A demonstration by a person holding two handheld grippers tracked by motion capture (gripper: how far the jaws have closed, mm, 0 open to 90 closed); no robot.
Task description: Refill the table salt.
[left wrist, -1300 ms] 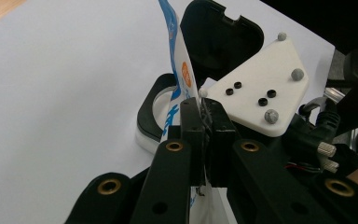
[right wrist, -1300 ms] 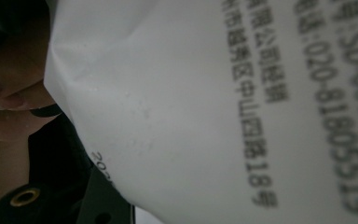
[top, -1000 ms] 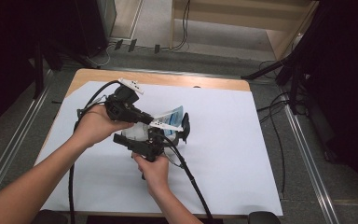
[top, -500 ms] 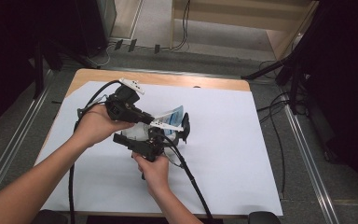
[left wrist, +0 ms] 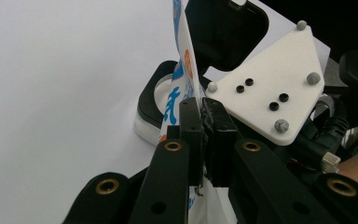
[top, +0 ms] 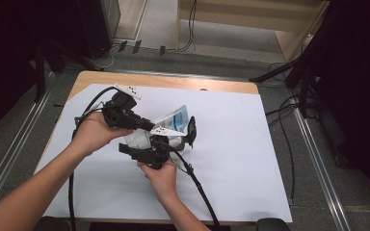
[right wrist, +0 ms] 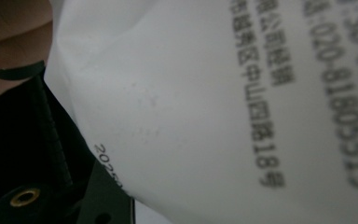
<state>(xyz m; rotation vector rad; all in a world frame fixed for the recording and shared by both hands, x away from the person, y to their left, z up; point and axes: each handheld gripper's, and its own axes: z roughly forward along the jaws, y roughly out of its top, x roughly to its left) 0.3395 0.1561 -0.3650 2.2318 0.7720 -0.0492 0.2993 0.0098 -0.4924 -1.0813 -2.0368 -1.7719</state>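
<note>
Holding now: left claw is pinching the pouch at its top edge, jaws nearly closed.
Right claw: is gripping the pouch body from below.
Pouch place: above the table.
Handling: is seeming light, soft, slippery; the sealed edge is safest.

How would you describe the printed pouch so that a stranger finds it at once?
Start at the white sheet covering the table; near its middle the two grippers meet. Between them stands a white pouch with blue and orange print, the one soft, printed thing among black gripper parts.
</note>
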